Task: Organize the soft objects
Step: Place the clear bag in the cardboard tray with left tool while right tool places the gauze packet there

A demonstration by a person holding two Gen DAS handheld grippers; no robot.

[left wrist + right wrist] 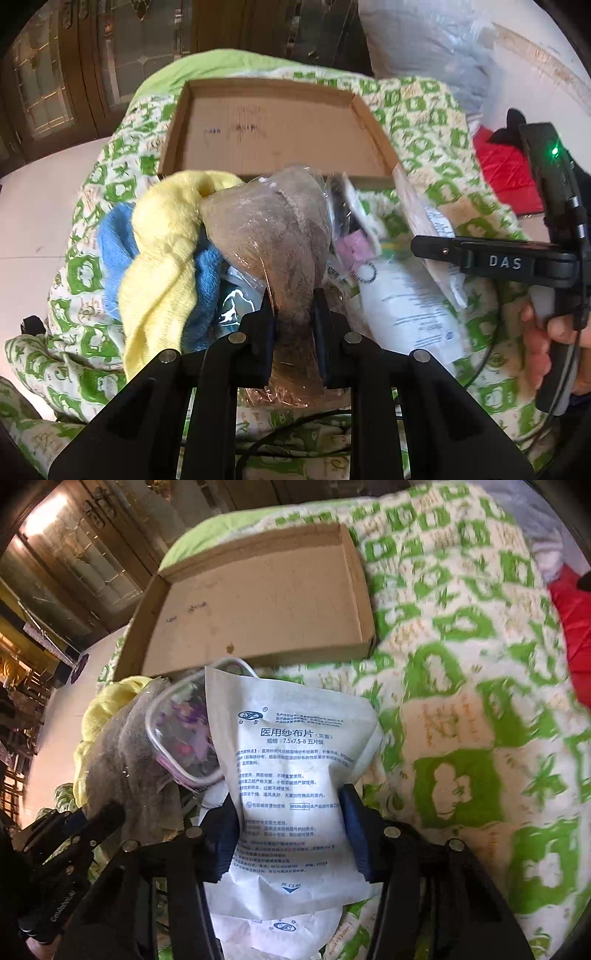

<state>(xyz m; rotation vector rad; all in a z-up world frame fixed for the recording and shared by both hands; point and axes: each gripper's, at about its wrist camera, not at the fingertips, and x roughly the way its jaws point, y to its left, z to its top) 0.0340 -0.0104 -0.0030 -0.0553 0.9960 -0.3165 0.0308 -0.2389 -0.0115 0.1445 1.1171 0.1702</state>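
Left tool (293, 314) on upright, plastic-wrapped brown item (269, 229)

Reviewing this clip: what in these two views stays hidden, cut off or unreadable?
- Left wrist view: lower end of the wrapped brown item hidden behind the left gripper.
- Left wrist view: white packet print blurred, unreadable.
- Right wrist view: clear pouch contents smeared, partly behind the gauze packet.
- Right wrist view: second packet cut off by the bottom edge.

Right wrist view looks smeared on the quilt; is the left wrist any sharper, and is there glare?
Right wrist: quilt motion-blurred, gauze packet print still legible. Left wrist: sharper on the cardboard tray; glare on the plastic-wrapped brown bundle.
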